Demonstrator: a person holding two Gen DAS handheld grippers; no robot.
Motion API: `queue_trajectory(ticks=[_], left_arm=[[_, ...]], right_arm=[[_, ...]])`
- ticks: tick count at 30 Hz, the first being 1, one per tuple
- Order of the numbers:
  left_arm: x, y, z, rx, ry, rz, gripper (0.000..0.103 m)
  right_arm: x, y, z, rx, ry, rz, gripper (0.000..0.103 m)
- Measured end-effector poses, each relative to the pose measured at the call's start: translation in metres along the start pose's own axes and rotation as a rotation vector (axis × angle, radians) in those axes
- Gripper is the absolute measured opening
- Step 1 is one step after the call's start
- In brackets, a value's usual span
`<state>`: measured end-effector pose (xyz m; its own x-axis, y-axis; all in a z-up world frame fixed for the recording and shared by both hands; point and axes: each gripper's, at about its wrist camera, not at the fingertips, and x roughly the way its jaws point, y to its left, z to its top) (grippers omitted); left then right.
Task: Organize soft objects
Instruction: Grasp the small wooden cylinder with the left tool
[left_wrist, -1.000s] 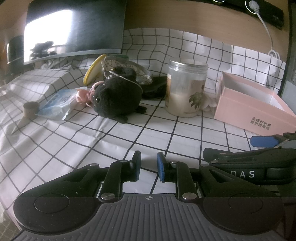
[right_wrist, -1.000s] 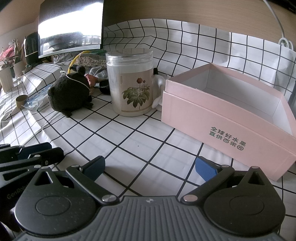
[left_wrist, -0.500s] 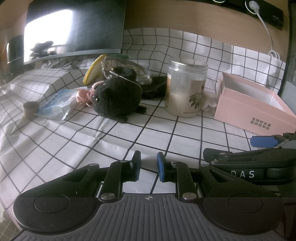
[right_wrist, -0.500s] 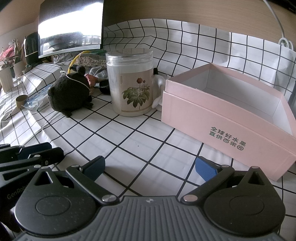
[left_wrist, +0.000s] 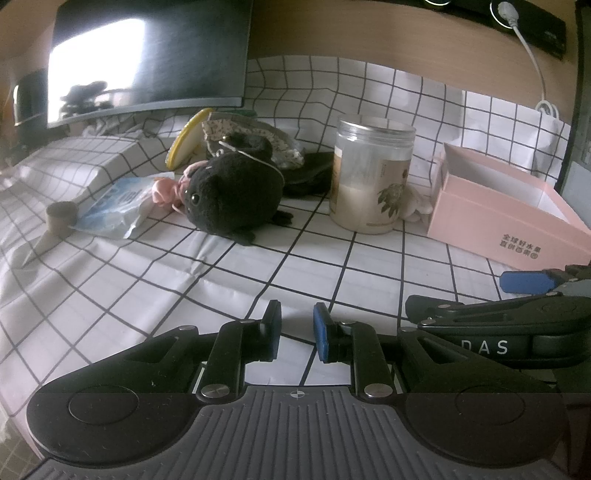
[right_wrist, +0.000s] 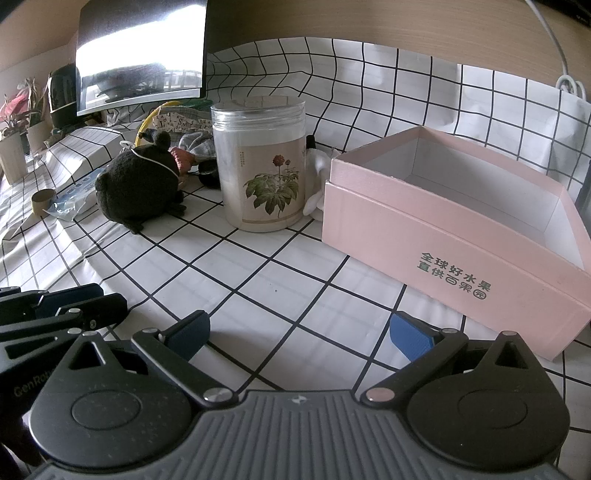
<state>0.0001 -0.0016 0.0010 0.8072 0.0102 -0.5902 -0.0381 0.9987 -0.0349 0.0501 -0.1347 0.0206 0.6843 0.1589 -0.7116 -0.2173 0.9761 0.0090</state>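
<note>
A black plush animal (left_wrist: 232, 192) lies on the checked cloth, also in the right wrist view (right_wrist: 138, 186). Behind it are a small pink soft toy (left_wrist: 166, 190), patterned fabric (left_wrist: 255, 136) and a dark cloth (left_wrist: 310, 173). A white soft thing (right_wrist: 316, 177) is partly hidden behind the jar. An open, empty pink box (right_wrist: 454, 229) stands at the right. My left gripper (left_wrist: 297, 330) is empty, its jaws a narrow gap apart, low over the cloth. My right gripper (right_wrist: 299, 332) is open wide and empty, in front of the box.
A clear lidded jar (right_wrist: 264, 166) with a flower label stands between plush and box. A blue-white plastic packet (left_wrist: 110, 206) and a cardboard roll (left_wrist: 59, 218) lie left. A monitor (left_wrist: 147, 55) stands at the back. A white cable (left_wrist: 535, 62) hangs at the right.
</note>
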Motion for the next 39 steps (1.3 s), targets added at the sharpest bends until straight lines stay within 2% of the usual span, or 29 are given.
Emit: queue_trajectory(ticks=[7,11,16,20,23,25,27,28,30,32,35,36,39], left_arm=[[0.0,0.0,0.0,0.001,0.005,0.004,0.021],[0.0,0.003,0.003,0.057,0.038,-0.024,0.022],[0.003,0.031,0.016,0.102,0.124,-0.18,0.021],[0.013,0.061,0.03,-0.033,0.226,-0.294,0.019],[0.021,0.078,0.042,-0.043,0.308,-0.367,0.019],[0.02,0.096,0.051,-0.063,0.321,-0.381,0.019],[0.011,0.122,0.065,-0.074,0.267,-0.355,0.019],[0.004,0.138,0.075,-0.078,0.223,-0.32,0.019],[-0.003,0.171,0.093,-0.094,0.147,-0.22,0.02],[-0.001,0.208,0.109,-0.131,0.104,-0.086,0.021],[0.016,0.254,0.123,-0.175,0.117,0.031,0.022],[0.023,0.263,0.126,-0.177,0.135,0.042,0.022],[0.045,0.273,0.124,-0.141,0.19,0.011,0.022]], right_arm=[[0.0,0.0,0.001,0.002,0.006,0.003,0.103],[0.006,0.003,0.014,0.013,0.141,-0.007,0.103],[0.008,0.0,0.024,0.003,0.23,-0.005,0.103],[0.006,0.001,0.024,0.013,0.241,-0.016,0.103],[0.004,0.007,0.023,0.017,0.25,-0.021,0.103],[0.004,0.013,0.026,0.001,0.279,-0.013,0.103],[0.002,0.025,0.033,-0.031,0.292,-0.007,0.095],[-0.001,0.032,0.036,-0.041,0.278,-0.015,0.094],[-0.011,0.046,0.045,-0.041,0.22,-0.027,0.094],[-0.017,0.061,0.057,-0.012,0.182,0.004,0.094],[-0.017,0.083,0.074,0.042,0.158,0.045,0.094],[-0.015,0.093,0.078,0.042,0.153,0.046,0.094],[-0.011,0.116,0.088,0.026,0.14,0.045,0.094]])
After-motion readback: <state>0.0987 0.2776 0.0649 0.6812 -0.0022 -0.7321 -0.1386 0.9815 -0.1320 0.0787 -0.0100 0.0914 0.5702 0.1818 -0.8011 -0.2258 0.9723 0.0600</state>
